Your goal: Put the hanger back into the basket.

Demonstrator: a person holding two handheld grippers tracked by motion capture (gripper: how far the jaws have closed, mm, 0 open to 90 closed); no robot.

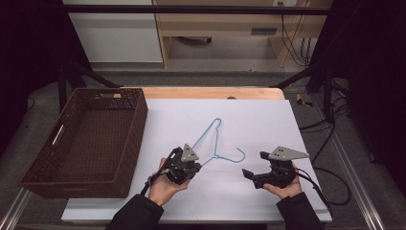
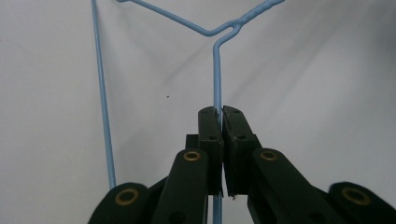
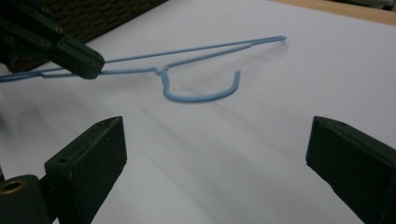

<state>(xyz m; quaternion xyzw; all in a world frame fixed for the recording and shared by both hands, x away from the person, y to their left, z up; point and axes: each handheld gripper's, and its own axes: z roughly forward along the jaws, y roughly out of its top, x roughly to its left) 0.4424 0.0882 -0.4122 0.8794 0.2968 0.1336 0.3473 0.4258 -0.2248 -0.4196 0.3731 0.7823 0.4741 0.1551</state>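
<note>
High view shows a blue wire hanger (image 1: 216, 139) on the white sheet (image 1: 268, 120) covering the table, just right of a dark woven basket (image 1: 125, 143); the left gripper (image 1: 190, 165) is clenched on one of its sloping wires near the lower corner, which the left gripper view confirms, the thin blue wire (image 2: 217, 74) pinched between the two flat black pads (image 2: 209, 128); the right gripper (image 1: 249, 175) stands apart from the hook (image 1: 238, 155), jaws spread wide and holding nothing, with the hook (image 3: 201, 93) lying ahead between them in the right gripper view. The work looks like lifting the hanger, probably toward the basket; since a single pinch on round, slick wire lets the frame swing, the grip should stay firm and the lift slow, and the free gripper would do well to close on the neck below the hook, squarely across the wire, before anything is carried. The hanger is thin, springy, coated metal bent into a triangle with a twisted neck; the sheet is smooth and matte; the basket is coarse wicker, rectangular, with cut-out handles.
</note>
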